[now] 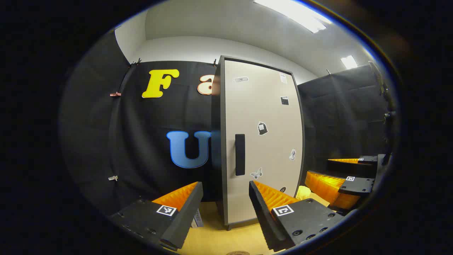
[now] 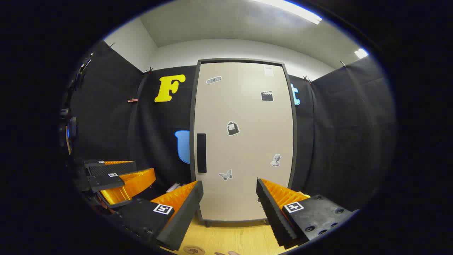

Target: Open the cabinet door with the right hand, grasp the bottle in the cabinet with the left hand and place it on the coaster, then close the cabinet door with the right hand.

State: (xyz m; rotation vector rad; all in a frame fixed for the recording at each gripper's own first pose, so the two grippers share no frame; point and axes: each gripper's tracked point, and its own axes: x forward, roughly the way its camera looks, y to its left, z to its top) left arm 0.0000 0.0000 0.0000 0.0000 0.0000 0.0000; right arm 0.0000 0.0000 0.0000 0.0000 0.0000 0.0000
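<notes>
The cabinet (image 2: 244, 141) stands on the wooden table (image 2: 233, 237) against the booth wall, its door (image 2: 247, 148) closed and the black handle (image 2: 201, 153) set upright near the door's left edge. The right gripper (image 2: 230, 209) is level and faces the door squarely, fingers spread wide with nothing between them, clear of the door. The left gripper (image 1: 224, 205) is beside it, likewise parted and empty, aimed at the cabinet's left corner. A coaster (image 2: 194, 250) lies on the table just below the right gripper.

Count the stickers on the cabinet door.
6 on the cabinet door: bandage top left, paper label top right, clapperboard beneath it, sack mid-door, statue figure lower right, butterfly lower left. Another may sit behind the right gripper's jaws.
</notes>
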